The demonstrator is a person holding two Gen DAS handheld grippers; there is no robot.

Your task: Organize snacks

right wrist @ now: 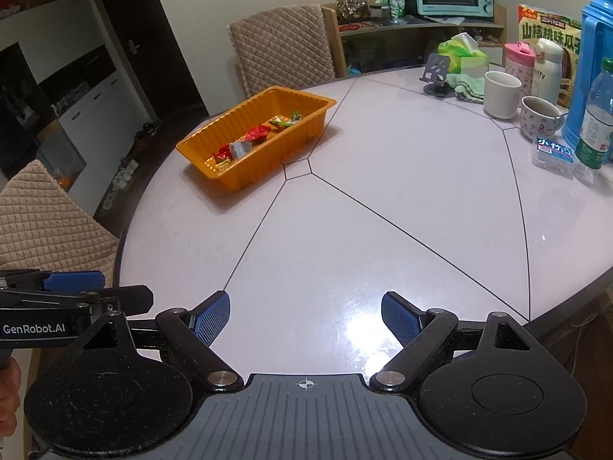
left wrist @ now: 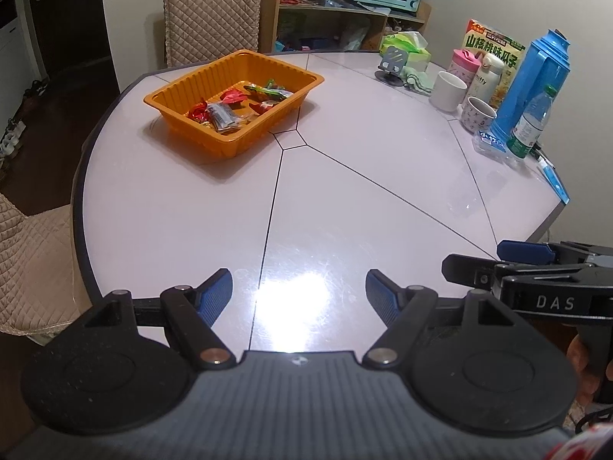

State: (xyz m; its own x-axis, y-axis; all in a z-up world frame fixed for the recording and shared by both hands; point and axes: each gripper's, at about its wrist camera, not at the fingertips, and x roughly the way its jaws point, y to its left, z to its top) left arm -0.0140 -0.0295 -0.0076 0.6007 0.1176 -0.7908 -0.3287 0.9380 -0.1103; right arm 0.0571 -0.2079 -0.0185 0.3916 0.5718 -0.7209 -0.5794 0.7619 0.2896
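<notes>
Now | my left gripper point(left wrist: 299, 293) and right gripper point(right wrist: 305, 316) both released, empty, at table's point(right wrist: 383, 211) near edge | wrapped snacks point(left wrist: 233, 105) inside ribbed orange plastic tray point(left wrist: 191, 136) toward far-left edge

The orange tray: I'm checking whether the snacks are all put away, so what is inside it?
Inside the orange tray lie several wrapped snacks, red, green and clear-wrapped. Its near wall hides part of the floor, so an exact count is not possible.

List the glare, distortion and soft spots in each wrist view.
Left wrist view: a bright glare patch on the table between the open fingers of the left gripper; fisheye bends the table edge and darkens the corners; the orange tray reads sharp.
Right wrist view: similar glare ahead of the right gripper; the blue thermos is stretched at the frame edge.
</notes>
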